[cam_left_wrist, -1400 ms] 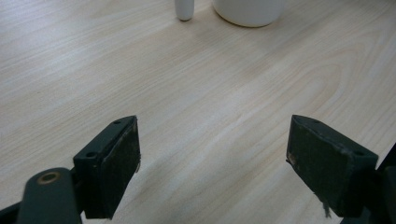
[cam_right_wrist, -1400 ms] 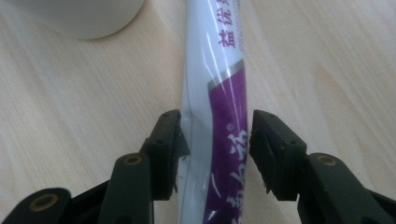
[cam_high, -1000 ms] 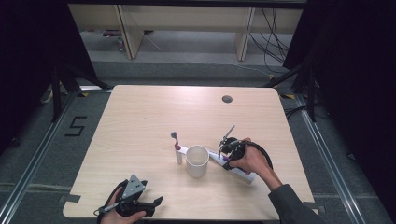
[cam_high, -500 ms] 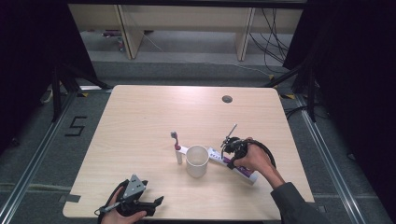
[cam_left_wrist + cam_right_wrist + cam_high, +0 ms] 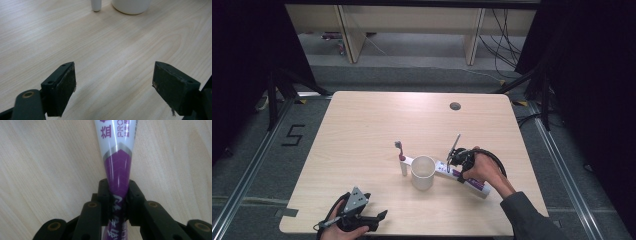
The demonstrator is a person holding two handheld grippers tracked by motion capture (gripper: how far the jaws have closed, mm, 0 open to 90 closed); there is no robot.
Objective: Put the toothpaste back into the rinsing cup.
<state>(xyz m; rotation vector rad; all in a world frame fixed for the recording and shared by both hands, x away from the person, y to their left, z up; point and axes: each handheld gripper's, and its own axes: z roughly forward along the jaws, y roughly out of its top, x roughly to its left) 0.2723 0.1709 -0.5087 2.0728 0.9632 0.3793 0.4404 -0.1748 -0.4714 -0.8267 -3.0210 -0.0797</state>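
purple-and-white tube (image 5: 117, 167) pinched flat in my right gripper (image 5: 458, 161) | lies on table (image 5: 362, 125) toward right front edge, long axis running from cup (image 5: 422, 172) to that edge | left gripper (image 5: 379, 216) spread, idle at front edge, farther off

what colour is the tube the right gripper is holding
White with a purple end and a silver chevron band; the tube shows best in the right gripper view.
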